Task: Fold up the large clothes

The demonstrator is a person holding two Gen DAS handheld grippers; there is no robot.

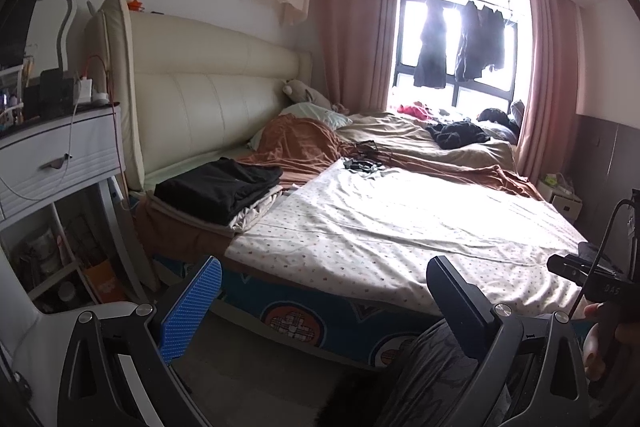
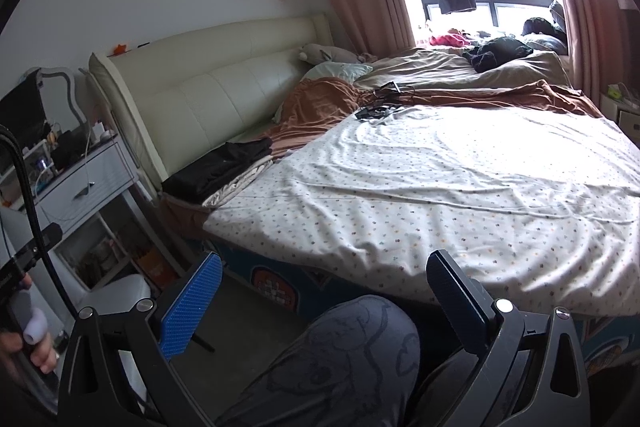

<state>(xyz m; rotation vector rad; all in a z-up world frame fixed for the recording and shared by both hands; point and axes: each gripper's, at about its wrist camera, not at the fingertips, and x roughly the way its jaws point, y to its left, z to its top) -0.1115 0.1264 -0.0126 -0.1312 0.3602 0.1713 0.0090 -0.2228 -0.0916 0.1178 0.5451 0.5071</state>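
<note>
Clothes (image 1: 218,189), a black folded stack on a pale folded piece, lie on the bed (image 1: 360,227) at its left edge, just below the headboard (image 1: 208,87). Left of the bed stands a white nightstand (image 1: 60,155) with chargers and cables on top. The dotted sheet (image 2: 420,195) covers the near part of the bed, bare and wrinkled, with a brown blanket (image 1: 304,143) bunched behind it toward the headboard. Small dark cables (image 1: 362,163) rest where sheet meets blanket. Farther right on the bed, near the window (image 1: 456,47), lies another dark garment (image 1: 456,135); dark clothes hang in the window itself. Both grippers hover off the bed's near edge, holding nothing: the left gripper (image 1: 326,301) has its jaws spread wide, and the right gripper (image 2: 324,297) likewise, above a knee in gray patterned trousers (image 2: 344,359).
</note>
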